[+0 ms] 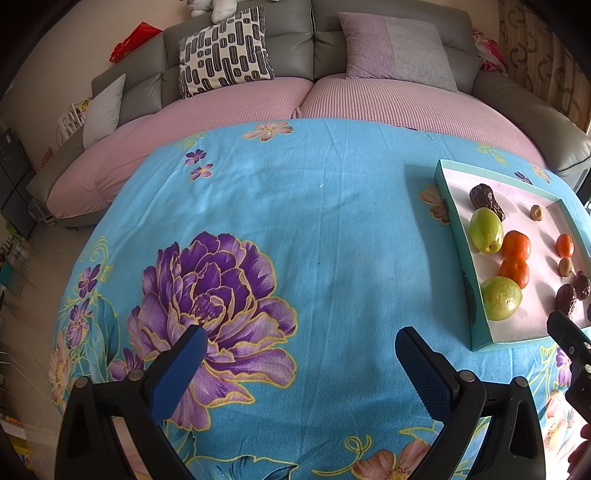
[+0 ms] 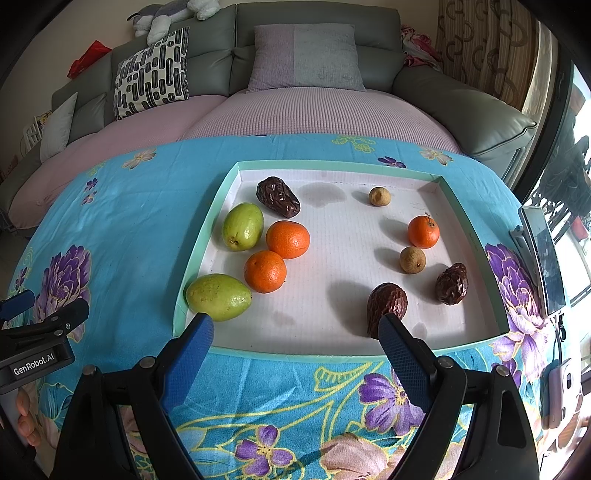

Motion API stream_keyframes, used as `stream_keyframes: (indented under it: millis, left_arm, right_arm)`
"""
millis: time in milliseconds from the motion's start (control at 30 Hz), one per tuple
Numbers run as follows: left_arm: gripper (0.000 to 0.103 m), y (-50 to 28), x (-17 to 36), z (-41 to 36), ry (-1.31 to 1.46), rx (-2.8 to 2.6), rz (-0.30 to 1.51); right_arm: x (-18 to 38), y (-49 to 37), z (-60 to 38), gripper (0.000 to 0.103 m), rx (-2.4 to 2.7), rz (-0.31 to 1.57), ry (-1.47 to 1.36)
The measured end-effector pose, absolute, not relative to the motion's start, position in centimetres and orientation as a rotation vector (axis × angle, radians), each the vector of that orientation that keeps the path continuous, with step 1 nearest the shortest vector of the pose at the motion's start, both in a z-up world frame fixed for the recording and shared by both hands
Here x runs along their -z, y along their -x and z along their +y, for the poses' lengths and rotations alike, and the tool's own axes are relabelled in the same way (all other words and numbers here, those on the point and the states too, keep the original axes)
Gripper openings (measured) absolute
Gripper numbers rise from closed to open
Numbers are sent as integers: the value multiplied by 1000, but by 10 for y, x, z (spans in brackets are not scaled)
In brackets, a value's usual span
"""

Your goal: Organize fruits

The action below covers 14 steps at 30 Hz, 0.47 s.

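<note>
Cloth: a blue flowered tablecloth (image 2: 122, 229) covers the table, with a big purple bloom (image 1: 210, 306) printed under the left gripper
Sofa: a grey sofa (image 2: 317, 22) with a pink seat cover stands behind the table at 12 o'clock; a black-and-white patterned cushion (image 2: 151, 74) and a lilac cushion (image 2: 306, 55) lean on its back
Phone: a phone on a stand (image 2: 543, 258) sits at 3 o'clock of the tray, just beside its right wall
Tray: a shallow teal-walled tray (image 2: 207, 236) with a white floor lies ahead of the right gripper; in the left wrist view it lies at 3 o'clock
Left group: two green mangoes (image 2: 242, 226) (image 2: 218, 296), two oranges (image 2: 287, 239) (image 2: 264, 270) and one dark date (image 2: 277, 196) lie close together along the tray's left wall, at 10 to 11 o'clock from the right gripper
Right group: a small orange (image 2: 423, 231), two brown longans (image 2: 379, 195) (image 2: 412, 259) and two dates (image 2: 451, 283) (image 2: 386, 308) lie spread out, apart from each other, at 12 to 2 o'clock
In the way: the tray's near wall runs between the right gripper and the fruit; the nearest date lies just past its right finger
Left gripper (image 1: 301, 354): jaws wide apart, holding nothing, over bare cloth, well apart from the tray
Right gripper (image 2: 295, 341): jaws wide apart, holding nothing, tips over the tray's near edge; whether they touch anything cannot be told
Hand: fingers (image 2: 26, 417) grip the left gripper's handle at 8 o'clock in the right wrist view
</note>
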<state>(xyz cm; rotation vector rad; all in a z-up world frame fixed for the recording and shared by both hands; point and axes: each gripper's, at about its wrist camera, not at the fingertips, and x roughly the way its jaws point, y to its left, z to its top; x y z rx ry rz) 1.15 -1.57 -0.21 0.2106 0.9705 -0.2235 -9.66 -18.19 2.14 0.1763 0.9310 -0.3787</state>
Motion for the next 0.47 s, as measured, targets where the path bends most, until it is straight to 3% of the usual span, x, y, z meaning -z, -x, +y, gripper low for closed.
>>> stream_keyframes:
  millis: [467]
  left_arm:
    - [103,-9,-1,-12,-212,208,950]
  right_arm:
    - [-20,98,-182,91,378,934,-176]
